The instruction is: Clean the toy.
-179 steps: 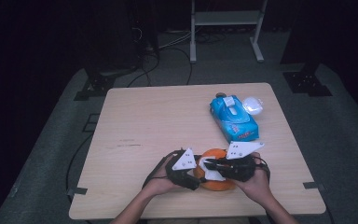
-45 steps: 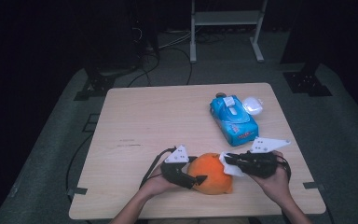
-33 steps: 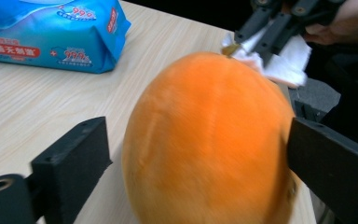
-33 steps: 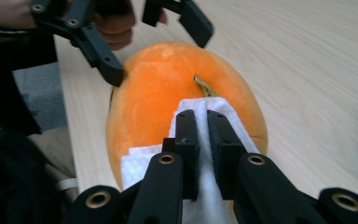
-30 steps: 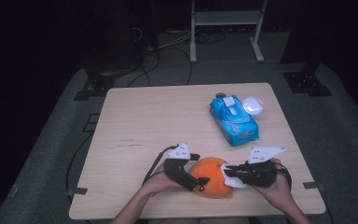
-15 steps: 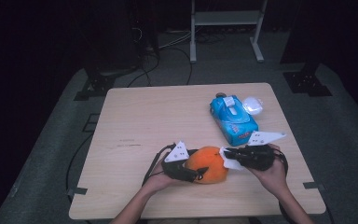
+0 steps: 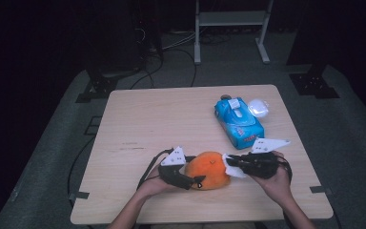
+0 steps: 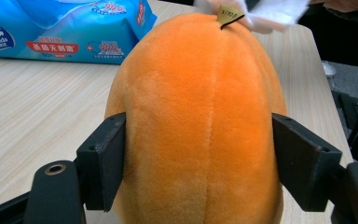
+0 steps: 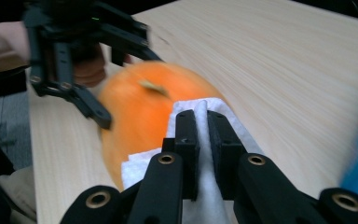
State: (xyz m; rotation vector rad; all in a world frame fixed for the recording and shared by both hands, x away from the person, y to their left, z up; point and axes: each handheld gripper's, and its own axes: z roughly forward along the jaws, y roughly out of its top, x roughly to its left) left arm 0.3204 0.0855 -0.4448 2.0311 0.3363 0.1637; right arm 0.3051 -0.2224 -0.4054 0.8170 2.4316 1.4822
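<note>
An orange plush fruit (image 7: 208,170) lies on the wooden table (image 7: 162,119) near its front edge. My left gripper (image 7: 194,176) comes at it from the left. In the left gripper view its jaws press the plush (image 8: 200,116) on both sides; they have just closed on it and then eased a little. My right gripper (image 7: 228,160) comes in from the right, shut on a white wipe (image 7: 232,169). In the right gripper view the wipe (image 9: 228,112) lies against the plush (image 9: 140,107) near its stalk tag, pinched between the shut right gripper (image 9: 200,116).
A blue packet of wet wipes (image 7: 239,123) lies at the back right of the table, with a white round lid (image 7: 258,107) beside it. The packet (image 8: 70,28) sits just behind the plush. Dark floor, cables and a stand surround the table.
The left jaws have closed around the plush, which shifted slightly away from the front edge. The right gripper has carried the wipe left onto the plush's right end.
</note>
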